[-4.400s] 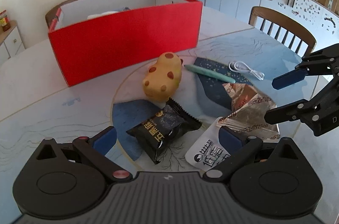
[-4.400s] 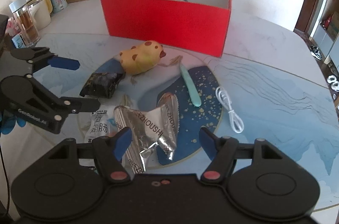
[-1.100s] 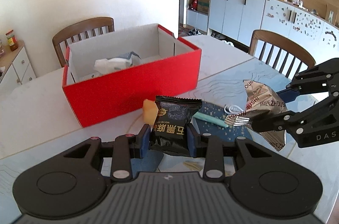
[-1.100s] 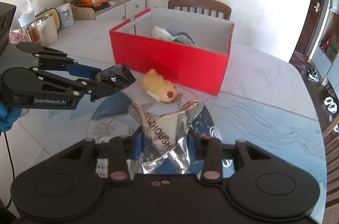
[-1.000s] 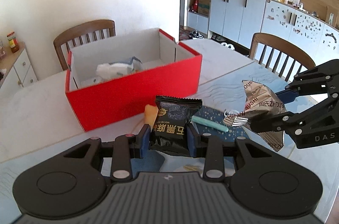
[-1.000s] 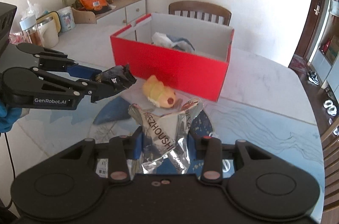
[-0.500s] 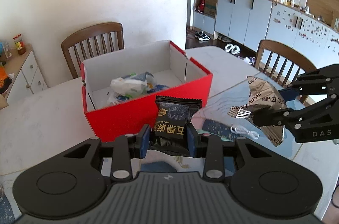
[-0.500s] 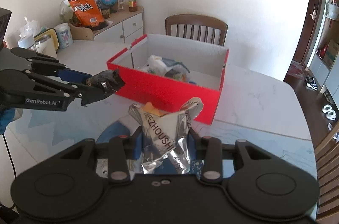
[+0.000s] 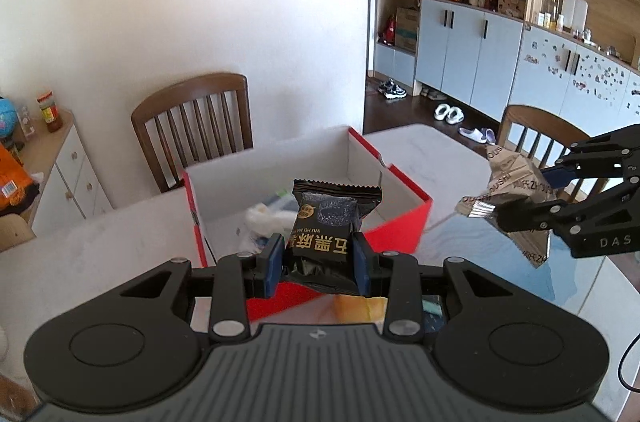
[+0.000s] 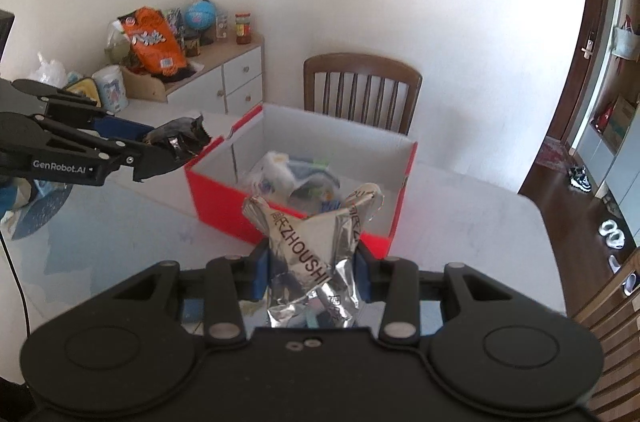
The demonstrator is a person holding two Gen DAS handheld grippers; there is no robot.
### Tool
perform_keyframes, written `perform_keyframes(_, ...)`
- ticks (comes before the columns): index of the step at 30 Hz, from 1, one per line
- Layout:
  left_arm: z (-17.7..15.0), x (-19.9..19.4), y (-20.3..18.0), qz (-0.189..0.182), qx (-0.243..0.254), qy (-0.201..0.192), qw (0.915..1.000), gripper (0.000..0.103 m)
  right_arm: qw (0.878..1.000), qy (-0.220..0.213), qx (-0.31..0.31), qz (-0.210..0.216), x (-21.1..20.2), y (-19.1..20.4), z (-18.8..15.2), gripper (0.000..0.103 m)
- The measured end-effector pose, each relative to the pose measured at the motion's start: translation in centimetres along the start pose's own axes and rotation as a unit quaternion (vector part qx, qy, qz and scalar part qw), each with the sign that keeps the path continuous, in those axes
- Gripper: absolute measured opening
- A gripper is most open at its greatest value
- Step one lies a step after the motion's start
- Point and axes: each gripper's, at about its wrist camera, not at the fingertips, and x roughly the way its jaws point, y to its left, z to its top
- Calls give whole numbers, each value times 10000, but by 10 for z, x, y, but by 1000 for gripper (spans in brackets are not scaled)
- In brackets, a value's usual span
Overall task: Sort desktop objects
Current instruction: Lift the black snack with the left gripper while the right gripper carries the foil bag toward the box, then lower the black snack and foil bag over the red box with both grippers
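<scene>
My left gripper (image 9: 319, 258) is shut on a black snack packet (image 9: 326, 226) with gold lettering, held in the air before the open red box (image 9: 404, 224). My right gripper (image 10: 311, 268) is shut on a crumpled silver foil bag (image 10: 316, 246), also raised, near the front wall of the red box (image 10: 224, 214). The box has white inner walls and holds several wrappers (image 10: 292, 178). In the left wrist view the right gripper (image 9: 516, 198) with the silver bag (image 9: 516, 190) hangs at the right. In the right wrist view the left gripper (image 10: 160, 146) with the black packet (image 10: 180, 138) hangs at the left.
The box stands on a pale marble table (image 10: 460, 218). A wooden chair (image 9: 196, 126) is behind the box, another chair (image 9: 536, 138) at the right. A white sideboard (image 10: 224, 78) carries an orange snack bag and jars. A yellow toy (image 9: 360, 308) shows under the left gripper.
Both grippers have risen with their packets and come closer to the red box, so its inside now shows more. The items left on the table have dropped out of sight.
</scene>
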Motion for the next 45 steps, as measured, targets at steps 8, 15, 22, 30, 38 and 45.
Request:
perform_keyframes(8, 16, 11, 19, 78, 52, -19, 10000, 34, 10000, -20, 18, -51, 11, -7, 17, 41)
perform_keyframes(15, 21, 34, 38, 153, 67, 85, 9998, 34, 10000, 17, 8, -3, 29, -9, 28, 41)
perform_keyframes(22, 30, 65, 57, 164, 5, 207, 9997, 34, 9999, 111, -42, 83, 52, -11, 41, 41)
perform_keyframes(30, 39, 101, 70, 86, -64, 440, 9990, 34, 9998, 189, -77, 45, 83, -15, 52, 41)
perform_keyframes(38, 43, 131, 78, 118, -139, 695, 9974, 34, 9990, 438, -64, -95, 114, -20, 52, 41)
perform_keyframes(45, 46, 156, 88, 150, -263, 904, 9954, 34, 9979, 635, 24, -91, 136, -23, 52, 41)
